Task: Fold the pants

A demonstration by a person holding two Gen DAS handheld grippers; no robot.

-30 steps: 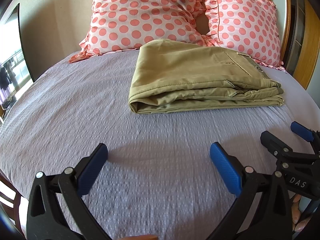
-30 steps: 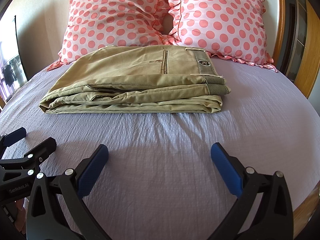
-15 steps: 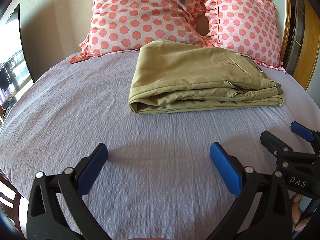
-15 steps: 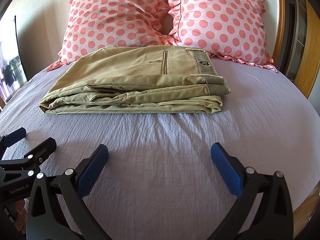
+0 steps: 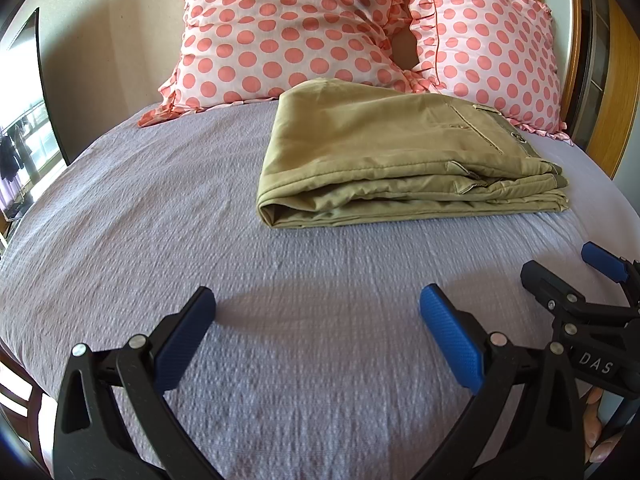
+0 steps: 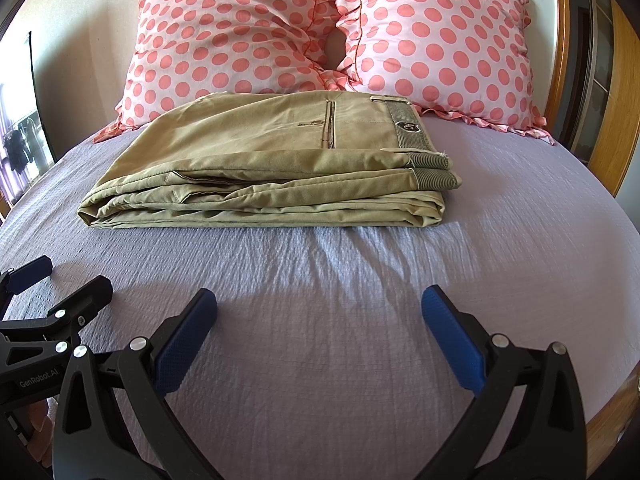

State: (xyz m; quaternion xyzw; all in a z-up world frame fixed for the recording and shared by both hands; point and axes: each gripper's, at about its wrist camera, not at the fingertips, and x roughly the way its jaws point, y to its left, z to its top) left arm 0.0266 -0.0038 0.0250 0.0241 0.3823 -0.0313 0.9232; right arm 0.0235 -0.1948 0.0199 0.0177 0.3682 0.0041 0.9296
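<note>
Khaki pants (image 5: pixel 400 160) lie folded in a flat stack on the lilac bedspread (image 5: pixel 160 220), in front of the pillows; they also show in the right wrist view (image 6: pixel 272 164), waistband to the right. My left gripper (image 5: pixel 316 312) is open and empty, low over the bedspread, well short of the pants. My right gripper (image 6: pixel 320 312) is open and empty too, beside the left one. Each gripper shows at the edge of the other's view: the right gripper (image 5: pixel 576 276) and the left gripper (image 6: pixel 60 280).
Two pink polka-dot pillows (image 6: pixel 240 40) (image 6: pixel 444 40) lean at the head of the bed behind the pants. A wooden bed frame (image 6: pixel 624 120) runs along the right. A window (image 5: pixel 24 140) is at the left.
</note>
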